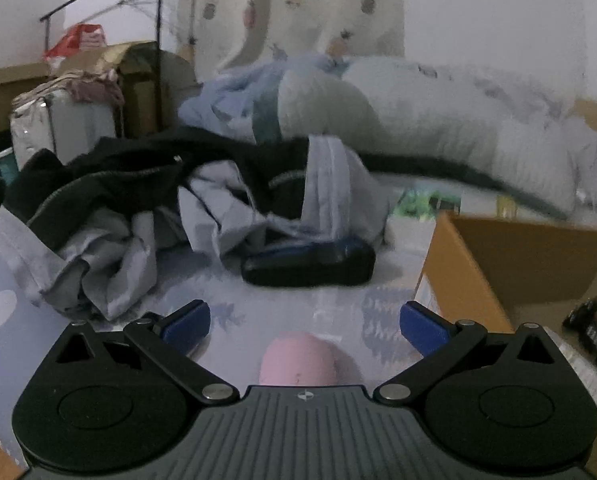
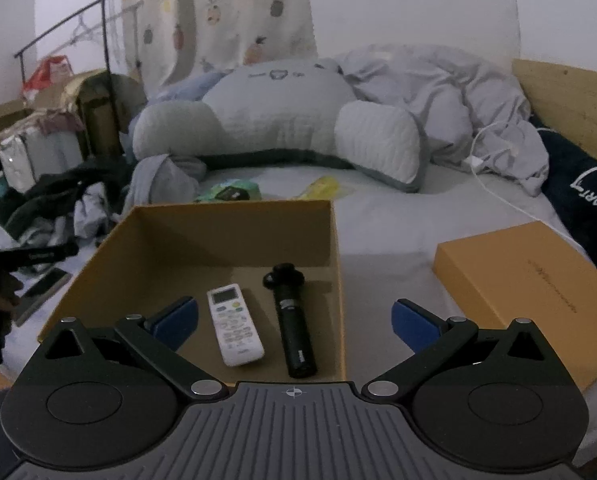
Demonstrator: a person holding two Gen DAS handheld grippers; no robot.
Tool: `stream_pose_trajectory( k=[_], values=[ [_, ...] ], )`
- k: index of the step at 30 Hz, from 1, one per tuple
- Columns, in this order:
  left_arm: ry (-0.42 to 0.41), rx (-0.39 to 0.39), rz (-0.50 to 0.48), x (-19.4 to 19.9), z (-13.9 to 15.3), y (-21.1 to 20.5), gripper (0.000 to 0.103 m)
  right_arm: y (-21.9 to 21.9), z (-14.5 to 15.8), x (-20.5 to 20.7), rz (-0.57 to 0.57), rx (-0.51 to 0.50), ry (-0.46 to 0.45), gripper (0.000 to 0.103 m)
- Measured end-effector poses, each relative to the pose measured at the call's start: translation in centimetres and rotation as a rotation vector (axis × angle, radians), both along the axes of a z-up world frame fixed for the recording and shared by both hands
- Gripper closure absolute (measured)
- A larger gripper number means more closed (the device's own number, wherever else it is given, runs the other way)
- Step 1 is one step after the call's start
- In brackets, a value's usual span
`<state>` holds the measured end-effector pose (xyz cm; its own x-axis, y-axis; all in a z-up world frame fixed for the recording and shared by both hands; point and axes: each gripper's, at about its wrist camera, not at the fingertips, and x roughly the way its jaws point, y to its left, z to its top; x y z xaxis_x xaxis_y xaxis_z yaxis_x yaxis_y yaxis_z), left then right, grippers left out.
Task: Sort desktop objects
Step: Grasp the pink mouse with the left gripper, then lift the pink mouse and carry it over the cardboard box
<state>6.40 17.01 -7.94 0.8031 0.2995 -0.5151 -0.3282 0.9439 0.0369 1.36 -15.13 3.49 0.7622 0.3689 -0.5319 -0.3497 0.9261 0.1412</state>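
My left gripper (image 1: 304, 320) is open and empty, low over the bed sheet. A pink rounded object (image 1: 298, 360) lies just under it, between the fingers near the body. A black and blue shaver-like object (image 1: 310, 262) lies ahead on the sheet. The open orange box (image 1: 498, 264) stands to its right. My right gripper (image 2: 294, 318) is open and empty above the same box (image 2: 234, 220). Inside the box lie a white remote control (image 2: 234, 326) and a black cylindrical device (image 2: 292, 320).
A heap of black and grey clothes (image 1: 138, 208) lies left of the shaver. The orange box lid (image 2: 538, 288) lies on the right of the bed. A big grey plush cushion (image 2: 278, 120), snack packets (image 2: 230, 192), a white cable (image 2: 494, 184) and a phone (image 2: 46, 284) are around.
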Motion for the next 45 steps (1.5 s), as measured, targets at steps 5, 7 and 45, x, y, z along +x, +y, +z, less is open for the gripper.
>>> stream_pose_trajectory(
  k=[5, 7, 45],
  values=[
    [0.035, 0.007, -0.022, 0.8, -1.9, 0.6, 0.0, 0.1, -0.7, 1.2, -0.012, 0.041, 0.032, 0.0],
    [0.036, 0.007, -0.033, 1.1, -2.5, 0.8, 0.0, 0.3, -0.9, 1.3, 0.0, 0.037, 0.035, 0.0],
    [0.184, -0.045, -0.069, 2.9, -6.7, 1.5, 0.042, 0.4, -1.1, 0.5, 0.026, 0.0, 0.014, 0.0]
  ],
)
